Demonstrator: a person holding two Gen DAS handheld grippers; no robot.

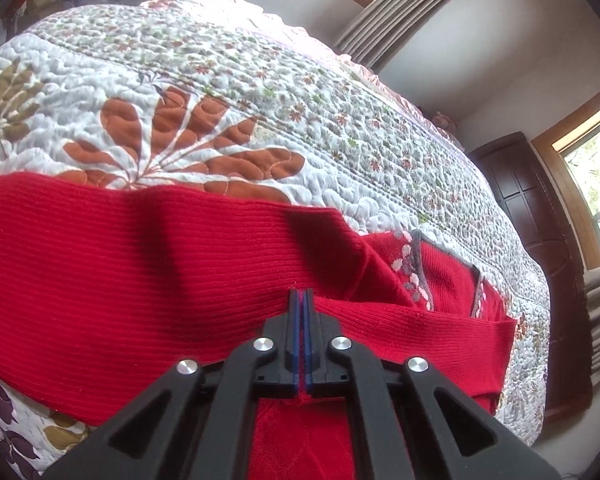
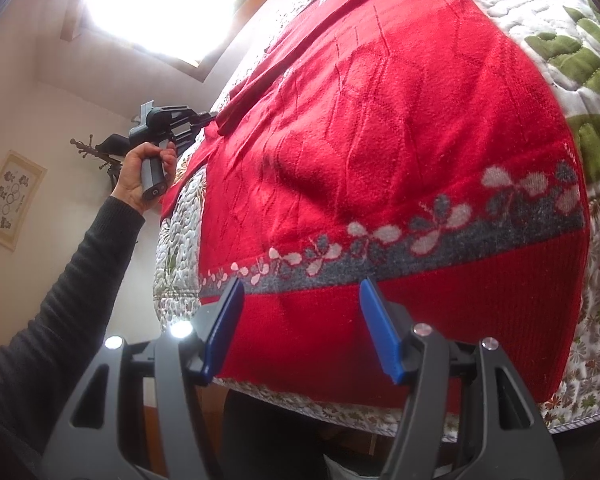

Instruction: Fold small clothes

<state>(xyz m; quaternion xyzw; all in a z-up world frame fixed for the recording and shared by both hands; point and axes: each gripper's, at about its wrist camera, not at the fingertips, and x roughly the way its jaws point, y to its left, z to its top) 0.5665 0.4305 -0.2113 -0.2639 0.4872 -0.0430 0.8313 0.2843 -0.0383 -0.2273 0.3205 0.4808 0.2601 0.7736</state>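
Note:
A red knit sweater lies spread on a quilted bedspread. In the right wrist view the sweater shows a grey band with pale flowers above its ribbed hem. My left gripper is shut, pinching a fold of the red knit near the sleeve side. The right wrist view shows that same left gripper at the sweater's far edge, held by a hand. My right gripper is open, its blue pads straddling the hem with nothing clamped.
The floral bedspread drops off at its near edge. A dark sleeve reaches along the left. A dark wooden door, curtains, a bright window and a framed picture surround the bed.

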